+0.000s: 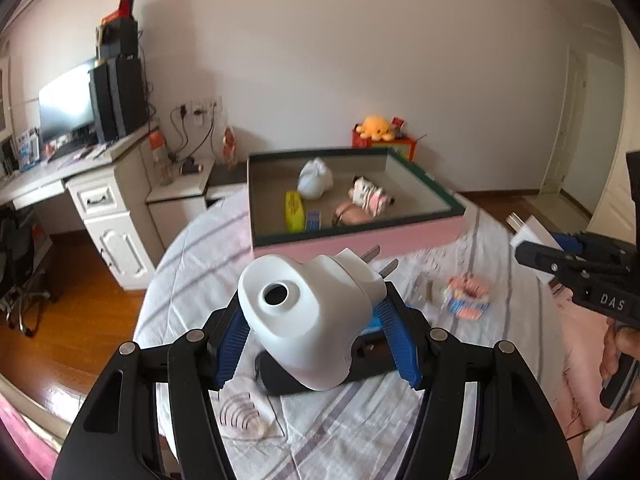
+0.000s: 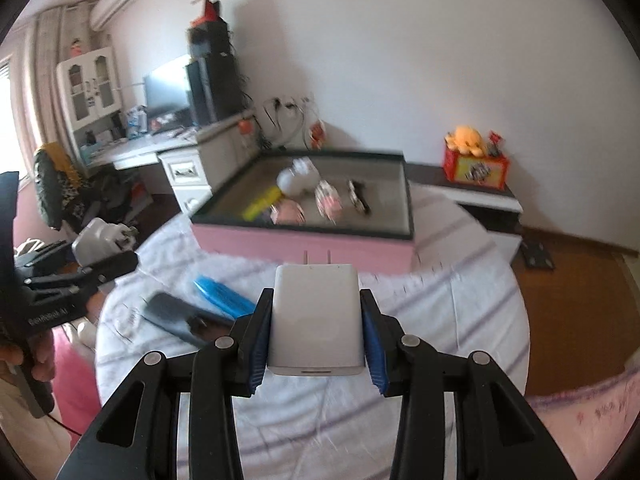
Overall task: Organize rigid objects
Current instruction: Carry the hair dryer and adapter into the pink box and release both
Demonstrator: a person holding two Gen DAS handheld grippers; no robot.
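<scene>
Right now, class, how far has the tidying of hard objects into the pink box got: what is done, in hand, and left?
Done: the pink-sided open box already holds a yellow packet and several small toys.

In hand: the left gripper clamps a rounded white plug-in device; the right gripper clamps a flat white charger block.

Left: a black comb and blue oval case lie on the striped cloth.

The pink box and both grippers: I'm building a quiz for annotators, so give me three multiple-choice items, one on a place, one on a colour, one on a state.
1. Where does the yellow octopus plush sit?
A in the pink box
B on a red box by the wall
C on the desk

2. What colour are the pads on the jaws?
A blue
B red
C green

3. What does the right gripper hold?
A nothing
B a comb
C a white charger

Answers: B, it rests beyond the pink box; A, blue ribbing shows; C, jaws clamp its sides.
</scene>
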